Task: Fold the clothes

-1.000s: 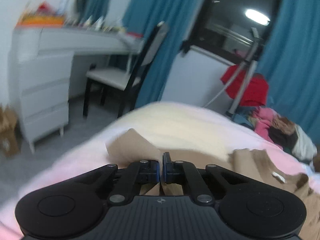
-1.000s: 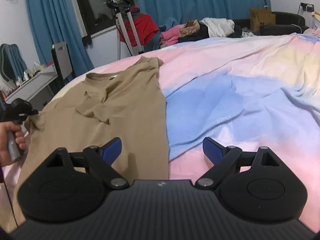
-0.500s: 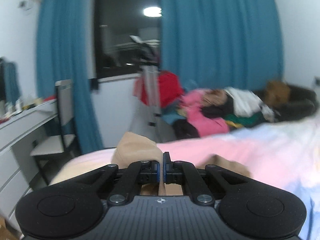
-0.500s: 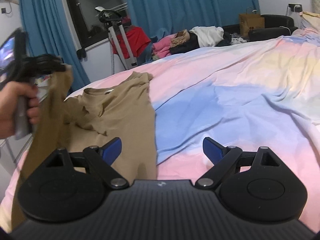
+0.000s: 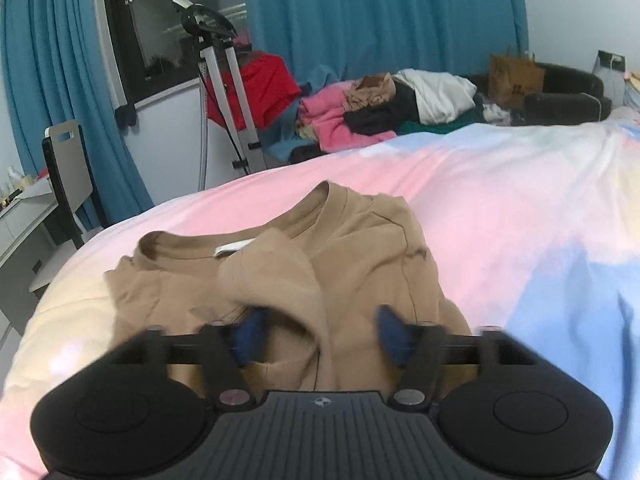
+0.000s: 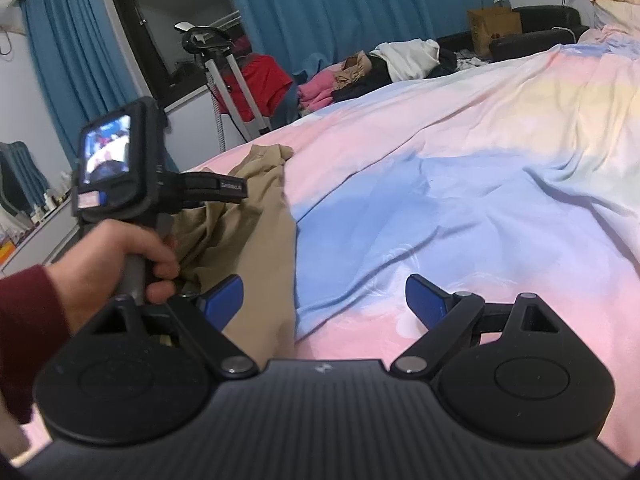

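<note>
1. Two tongs are in play, and neither has hold of anything. The left gripper (image 5: 318, 334) has its blue fingers (image 5: 248, 330) spread wide, blurred with motion, directly over the tan T-shirt (image 5: 360, 248).

2. Between and just ahead of the left fingers a fold of the shirt's sleeve side lies heaped across the chest, with the collar (image 5: 240, 240) farther ahead. By my reading, the first side fold is laid over and let go.

3. Seen from the right wrist, the person's left hand (image 6: 116, 256) grips the left tool's handle, to the left of the right tongs and low over the shirt.

4. The right gripper (image 6: 324, 296) is wide open too. Its left finger (image 6: 224, 298) hovers at the shirt's near edge; its right finger sits over the bare pink-and-blue bedspread (image 6: 460, 200).

5. Next, I judge, the heaped fold needs smoothing flat. Then the shirt's right edge, just ahead of the right tongs' left finger, wants pinching and carrying leftward over the middle.

6. Far ahead of both tongs, a pile of clothes (image 5: 380, 108) waits beyond the bed.
</note>
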Motion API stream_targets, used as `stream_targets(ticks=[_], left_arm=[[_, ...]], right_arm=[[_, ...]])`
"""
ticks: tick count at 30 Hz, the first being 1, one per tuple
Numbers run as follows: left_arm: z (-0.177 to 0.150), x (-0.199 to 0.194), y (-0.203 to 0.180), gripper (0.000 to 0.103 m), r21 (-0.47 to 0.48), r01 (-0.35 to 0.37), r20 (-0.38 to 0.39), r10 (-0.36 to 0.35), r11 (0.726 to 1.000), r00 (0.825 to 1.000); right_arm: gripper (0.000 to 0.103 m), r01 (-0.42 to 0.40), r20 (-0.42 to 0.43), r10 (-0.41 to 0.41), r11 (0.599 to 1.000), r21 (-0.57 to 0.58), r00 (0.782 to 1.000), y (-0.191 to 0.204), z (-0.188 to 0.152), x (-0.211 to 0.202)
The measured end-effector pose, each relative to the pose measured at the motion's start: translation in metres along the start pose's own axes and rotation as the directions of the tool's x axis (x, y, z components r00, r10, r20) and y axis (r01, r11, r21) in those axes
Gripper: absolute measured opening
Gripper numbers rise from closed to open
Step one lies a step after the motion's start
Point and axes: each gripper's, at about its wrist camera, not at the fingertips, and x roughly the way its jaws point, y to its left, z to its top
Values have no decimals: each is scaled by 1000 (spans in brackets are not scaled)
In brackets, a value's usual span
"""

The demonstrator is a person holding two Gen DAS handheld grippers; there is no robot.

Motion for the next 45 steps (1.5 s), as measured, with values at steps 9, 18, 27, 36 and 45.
stream_targets(ticks=[9,18,27,36,45], left_arm=[[-64,-170,65,91,-247,155,-6,-161,957,987],[-200,-259,144,95,-532,40,-306,-236,846,922],[-231,-255,158,75,-591,15,-481,-367,806,796],[-217,-287,118,8,-334,59,-538,-241,941,808],[-189,-343,43,6,-92,168,-434,-191,981,881]], right_arm=[[89,-25,23,25,1000,3,999,-1,4,-14],[89,-108,37,107,994,27,994,10,8,-63],[89,-109,-24,109,994,-9,994,15,-5,-76],[89,-103,-77,104,994,22,992,9,-10,-66],[89,-131,-108,135,990,48,985,11,-12,-58]])
